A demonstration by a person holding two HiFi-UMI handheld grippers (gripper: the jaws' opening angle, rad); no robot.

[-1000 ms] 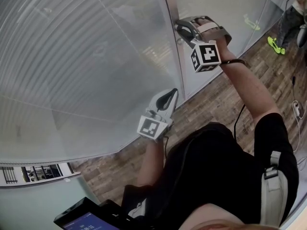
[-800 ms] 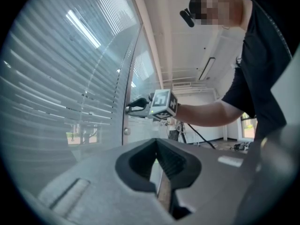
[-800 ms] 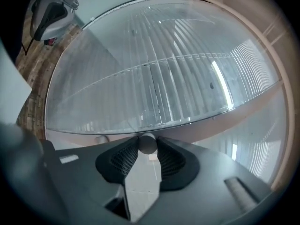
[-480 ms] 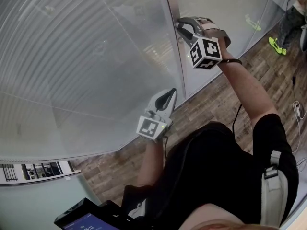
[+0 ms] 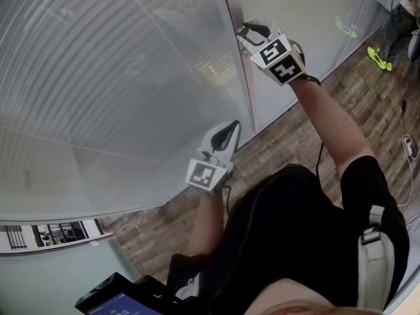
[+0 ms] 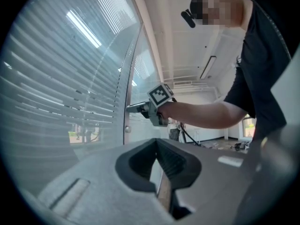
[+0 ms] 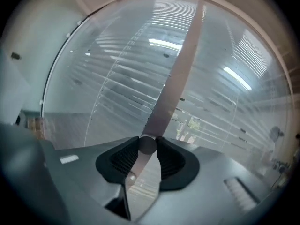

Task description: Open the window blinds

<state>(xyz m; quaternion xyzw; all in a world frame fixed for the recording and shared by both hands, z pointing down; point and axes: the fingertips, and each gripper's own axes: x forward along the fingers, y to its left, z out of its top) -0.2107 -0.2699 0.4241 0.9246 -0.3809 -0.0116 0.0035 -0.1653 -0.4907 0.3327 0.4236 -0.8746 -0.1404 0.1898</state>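
Observation:
The slatted blinds [image 5: 118, 77] hang behind glass left of a grey upright frame post [image 5: 239, 64]. My right gripper [image 5: 246, 31] reaches level to that post and is shut on a small round knob [image 7: 147, 144], which sits pinched between its two dark pads. The post [image 7: 178, 69] runs up from the knob, with blinds [image 7: 117, 78] on both sides. My left gripper [image 5: 233, 126] hovers lower, close to the glass, jaws together and holding nothing. From the left gripper [image 6: 157, 142] view the right gripper [image 6: 136, 108] meets the post beside the slats [image 6: 56, 78].
Wooden floor [image 5: 295, 136] runs along the base of the glass wall. Another person's bright green shoes [image 5: 377, 61] stand at the far right, and a cable [image 5: 407, 149] lies on the floor. A dark device with a screen [image 5: 118, 300] sits at the bottom left.
My right gripper has rolled about its own axis while staying on the knob; its marker cube has swung from below the hand to on top. The left gripper has stayed still.

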